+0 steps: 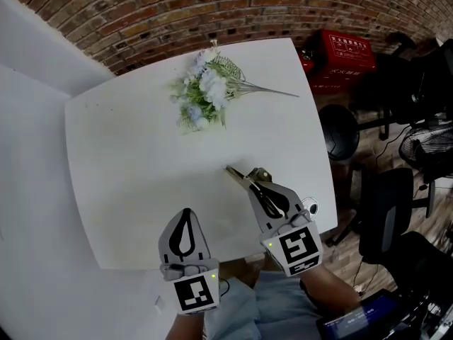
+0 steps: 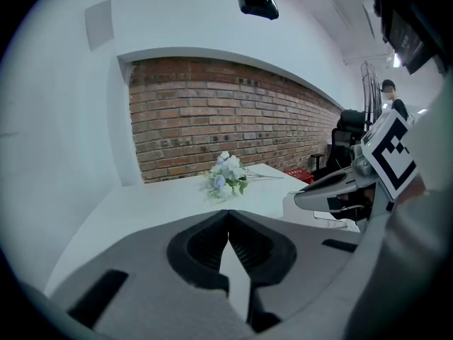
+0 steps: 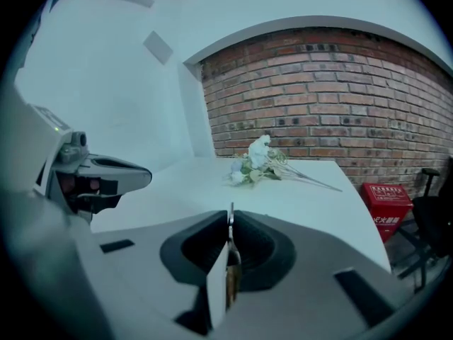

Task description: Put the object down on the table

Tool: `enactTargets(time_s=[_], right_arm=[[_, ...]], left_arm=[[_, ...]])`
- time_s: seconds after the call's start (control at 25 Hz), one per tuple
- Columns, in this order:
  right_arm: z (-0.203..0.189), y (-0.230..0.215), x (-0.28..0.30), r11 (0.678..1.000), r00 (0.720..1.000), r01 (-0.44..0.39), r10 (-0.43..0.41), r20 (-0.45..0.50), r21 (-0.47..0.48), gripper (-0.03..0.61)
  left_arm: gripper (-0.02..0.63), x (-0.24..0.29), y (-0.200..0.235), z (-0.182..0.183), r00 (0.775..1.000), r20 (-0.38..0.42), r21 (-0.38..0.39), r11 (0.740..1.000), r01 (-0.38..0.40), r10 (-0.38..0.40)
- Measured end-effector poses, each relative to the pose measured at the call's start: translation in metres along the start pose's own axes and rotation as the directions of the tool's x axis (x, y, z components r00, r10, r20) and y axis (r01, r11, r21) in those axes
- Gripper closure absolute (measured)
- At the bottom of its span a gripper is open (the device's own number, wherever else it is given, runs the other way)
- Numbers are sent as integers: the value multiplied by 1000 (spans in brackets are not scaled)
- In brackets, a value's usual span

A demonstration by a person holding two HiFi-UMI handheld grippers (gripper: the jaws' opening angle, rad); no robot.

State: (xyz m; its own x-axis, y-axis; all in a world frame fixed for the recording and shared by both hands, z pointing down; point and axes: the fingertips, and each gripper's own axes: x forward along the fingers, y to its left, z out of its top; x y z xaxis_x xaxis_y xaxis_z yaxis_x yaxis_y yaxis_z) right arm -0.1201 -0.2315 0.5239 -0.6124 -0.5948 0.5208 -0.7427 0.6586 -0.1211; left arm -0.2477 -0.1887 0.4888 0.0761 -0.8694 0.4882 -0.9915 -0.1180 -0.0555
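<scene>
My right gripper (image 1: 253, 178) hovers over the front right part of the white table (image 1: 127, 133), shut on a thin metal object (image 1: 234, 171) whose tip pokes out to the upper left. In the right gripper view that object (image 3: 231, 271) stands edge-on between the closed jaws of the right gripper (image 3: 231, 214), silvery above and brownish lower down. My left gripper (image 1: 186, 212) is near the table's front edge, shut with nothing in it; in its own view the left gripper (image 2: 228, 212) shows jaws meeting.
A bouquet of pale flowers (image 1: 205, 91) lies at the table's far side, stems pointing right. Right of the table are a red crate (image 1: 343, 55), a black office chair (image 1: 386, 211) and a floor fan (image 1: 425, 144). A brick wall (image 1: 212, 6) runs behind.
</scene>
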Motion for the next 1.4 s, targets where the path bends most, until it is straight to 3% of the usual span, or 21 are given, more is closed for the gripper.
enactTargets(time_s=[0.68, 1.4], right_arm=[[-21, -4, 12, 1000, 999, 13, -12, -46, 22, 551], [-19, -11, 17, 999, 999, 25, -24, -31, 22, 523]], left_arm=[[604, 14, 2, -11, 999, -34, 6, 1000, 17, -16], [604, 20, 3, -15, 999, -38, 1, 1000, 16, -16]])
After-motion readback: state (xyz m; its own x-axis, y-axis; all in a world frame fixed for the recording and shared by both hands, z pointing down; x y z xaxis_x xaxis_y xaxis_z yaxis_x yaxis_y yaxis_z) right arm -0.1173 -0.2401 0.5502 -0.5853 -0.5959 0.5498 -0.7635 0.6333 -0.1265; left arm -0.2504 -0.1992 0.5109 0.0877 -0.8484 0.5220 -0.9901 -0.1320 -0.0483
